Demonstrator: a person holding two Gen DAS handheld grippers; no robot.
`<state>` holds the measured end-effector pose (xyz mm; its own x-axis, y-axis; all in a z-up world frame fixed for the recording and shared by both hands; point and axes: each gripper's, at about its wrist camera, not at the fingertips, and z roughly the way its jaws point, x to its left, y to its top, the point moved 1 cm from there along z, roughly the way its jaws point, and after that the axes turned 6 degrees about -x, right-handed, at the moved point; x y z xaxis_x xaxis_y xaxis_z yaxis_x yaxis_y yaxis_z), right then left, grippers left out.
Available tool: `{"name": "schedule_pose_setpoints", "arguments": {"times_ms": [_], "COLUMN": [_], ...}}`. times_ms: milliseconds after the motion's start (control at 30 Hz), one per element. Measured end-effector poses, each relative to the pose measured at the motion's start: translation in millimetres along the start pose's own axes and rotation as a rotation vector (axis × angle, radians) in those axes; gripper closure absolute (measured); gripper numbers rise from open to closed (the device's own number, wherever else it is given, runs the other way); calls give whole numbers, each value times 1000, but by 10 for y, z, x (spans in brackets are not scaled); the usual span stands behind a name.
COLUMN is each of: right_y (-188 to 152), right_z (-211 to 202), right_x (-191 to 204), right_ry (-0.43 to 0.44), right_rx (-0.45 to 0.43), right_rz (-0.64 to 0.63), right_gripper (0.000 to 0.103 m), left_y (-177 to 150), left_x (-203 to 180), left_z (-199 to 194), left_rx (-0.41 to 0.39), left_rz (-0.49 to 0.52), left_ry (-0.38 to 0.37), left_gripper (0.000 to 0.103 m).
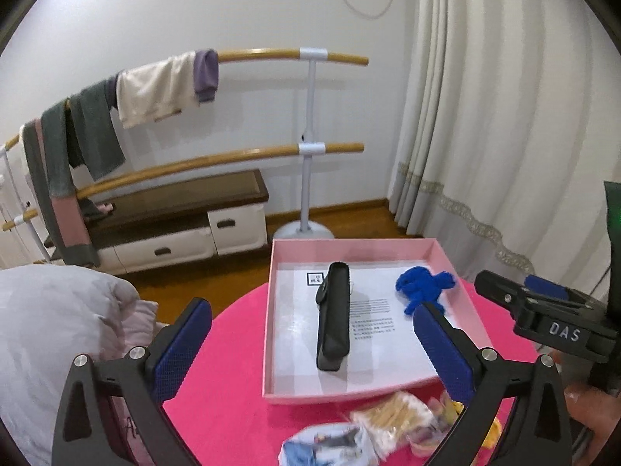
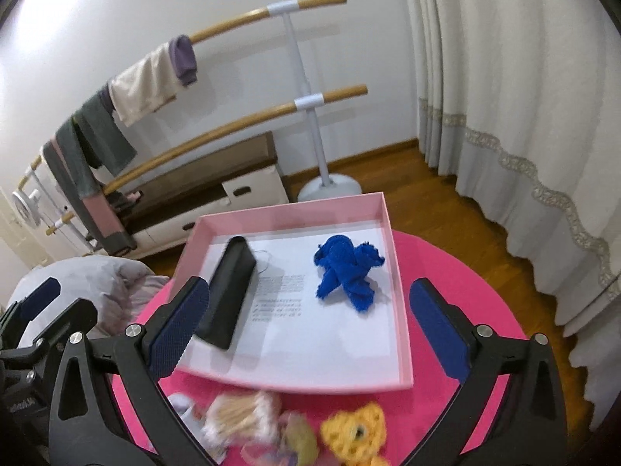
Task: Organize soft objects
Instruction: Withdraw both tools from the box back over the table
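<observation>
Both the left gripper (image 1: 308, 343) and right gripper (image 2: 306, 324) gape empty over the pink tray (image 2: 401, 291), where the blue knit (image 2: 345, 272) and black case (image 2: 229, 291) lie mid-frame; remaining toys (image 2: 357, 433) crowd the bottom edge, risking a double grab.

A: Those small soft toys (image 2: 295, 427) at the table's near edge?
B: Blurred and cut off by the frame's bottom; the yellow crocheted one (image 2: 357, 433) is barely readable.
A: The printed sheet (image 1: 372, 320) in the tray?
B: Text too small.
</observation>
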<state>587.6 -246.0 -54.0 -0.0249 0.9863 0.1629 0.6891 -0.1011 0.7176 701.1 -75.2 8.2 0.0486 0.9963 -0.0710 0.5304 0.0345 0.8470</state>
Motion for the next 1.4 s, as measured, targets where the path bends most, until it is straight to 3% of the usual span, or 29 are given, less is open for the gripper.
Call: {"name": "schedule_pose_setpoints", "arguments": {"times_ms": [167,400,600,833,1033,1400], "right_y": [-132,-390,-575,-766,-921,-1181], "right_z": [-490,-1178,-1603,-1899,-2038,-2289], "right_x": [102,227,287,363,359,424], "right_ry": [-4,-18,-54,-61,-67,-61], "right_rx": [-63,-163,-225,-254,-270,-302], "right_rz": [-22,-34,-51,-65,-53,-66], "right_gripper": [0,0,0,0,0,0], "left_y": [-163,-746,-1253,-1568,-1778,-1929], "left_x": [50,236,281,262,266,256], "left_z": [-350,-941,-1791,-2304,-2525,-2901], "left_rx": [-62,-110,-156,-182,-183,-195], "left_rz": [4,-15,-28,-42,-47,-50], "left_ry": [2,15,26,31,33,30], "left_gripper": [0,0,0,0,0,0]}}
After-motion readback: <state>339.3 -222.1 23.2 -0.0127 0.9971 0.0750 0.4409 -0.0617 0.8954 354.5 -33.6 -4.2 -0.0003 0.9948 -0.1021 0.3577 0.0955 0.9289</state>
